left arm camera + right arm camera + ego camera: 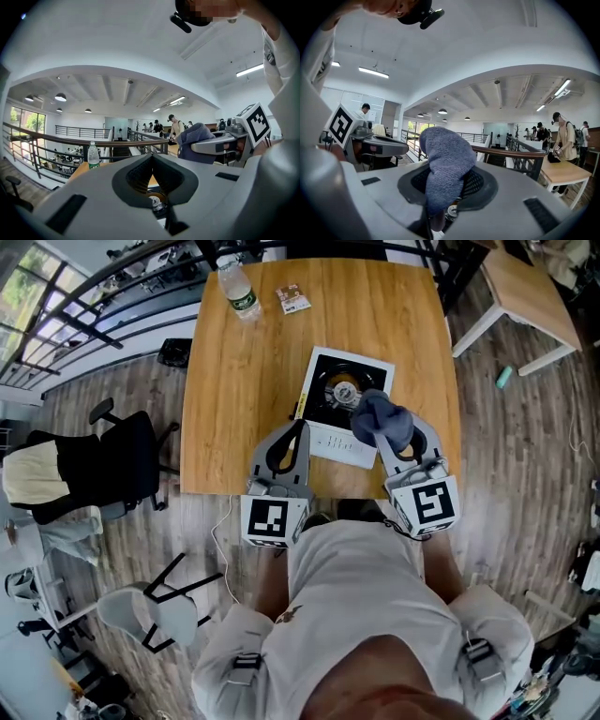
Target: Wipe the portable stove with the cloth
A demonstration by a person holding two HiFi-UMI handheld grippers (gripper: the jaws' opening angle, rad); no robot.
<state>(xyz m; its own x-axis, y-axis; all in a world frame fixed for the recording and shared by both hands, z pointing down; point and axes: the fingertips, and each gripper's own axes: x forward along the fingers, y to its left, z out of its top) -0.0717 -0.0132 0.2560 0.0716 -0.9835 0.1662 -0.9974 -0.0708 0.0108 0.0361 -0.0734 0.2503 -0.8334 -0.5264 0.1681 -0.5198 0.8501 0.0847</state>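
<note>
Office chair (pixel 112 460) stood on the floor off the left edge of the wooden tabletop (pixel 234 381). A water bottle (pixel 239 289) stood upright at the far left corner, with a small printed packet (pixel 293 298) flat just to its right. The left gripper (pixel 301 426) had its fingers clenched tip to tip on nothing, the tips at the left edge of the portable stove (pixel 330 390). The stove sat near the front edge, right of centre and slightly skewed, its burner in the black top plate. The right gripper (pixel 386 439) had its fingers grasping a blue-grey cloth (pixel 380 416), bunched up and draped over the tips. The cloth was over the stove's near-right part. Could not tell whether it touched the stove. A pale second table (pixel 525 287) stood well apart at far right.
</note>
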